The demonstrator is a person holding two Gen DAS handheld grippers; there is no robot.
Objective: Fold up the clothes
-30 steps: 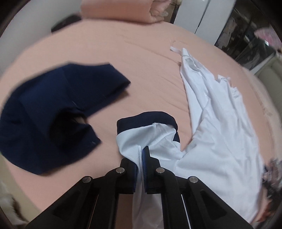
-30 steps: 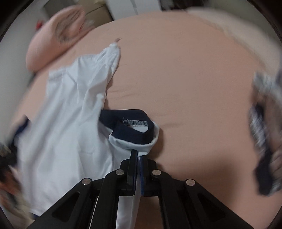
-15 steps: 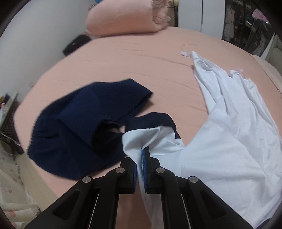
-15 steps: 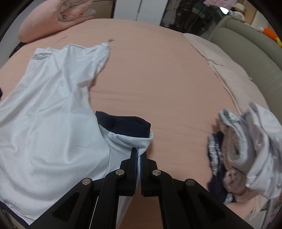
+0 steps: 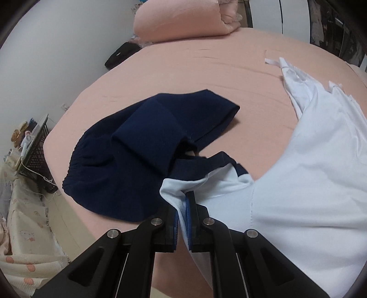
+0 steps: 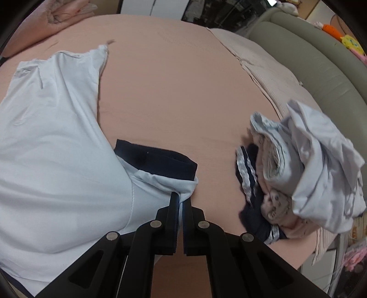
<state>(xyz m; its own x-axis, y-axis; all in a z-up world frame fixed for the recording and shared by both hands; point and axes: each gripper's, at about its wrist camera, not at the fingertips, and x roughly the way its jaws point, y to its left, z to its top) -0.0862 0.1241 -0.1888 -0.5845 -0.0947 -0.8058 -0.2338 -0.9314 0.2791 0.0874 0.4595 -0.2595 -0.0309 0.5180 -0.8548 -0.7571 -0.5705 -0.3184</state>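
A white shirt (image 5: 309, 183) with navy-cuffed sleeves lies spread on the pink bed (image 5: 183, 68). My left gripper (image 5: 185, 199) is shut on the white fabric of one sleeve, whose navy cuff (image 5: 206, 162) lies just ahead and touches a pair of navy shorts (image 5: 146, 149). In the right wrist view the same shirt (image 6: 50, 149) fills the left side. There my right gripper (image 6: 181, 197) is shut on the other sleeve near its navy cuff (image 6: 158, 160).
A crumpled pile of clothes (image 6: 298, 183) lies at the right of the bed, close to the right gripper. A rolled pink quilt (image 5: 183, 20) lies at the far end. A black wire basket (image 5: 34, 149) stands off the bed's left edge. A grey sofa (image 6: 309, 52) runs along the right.
Both grippers have pulled the sleeves outward, spreading the shirt flatter. The left sleeve cuff now reaches the navy shorts. Both stay shut on fabric.
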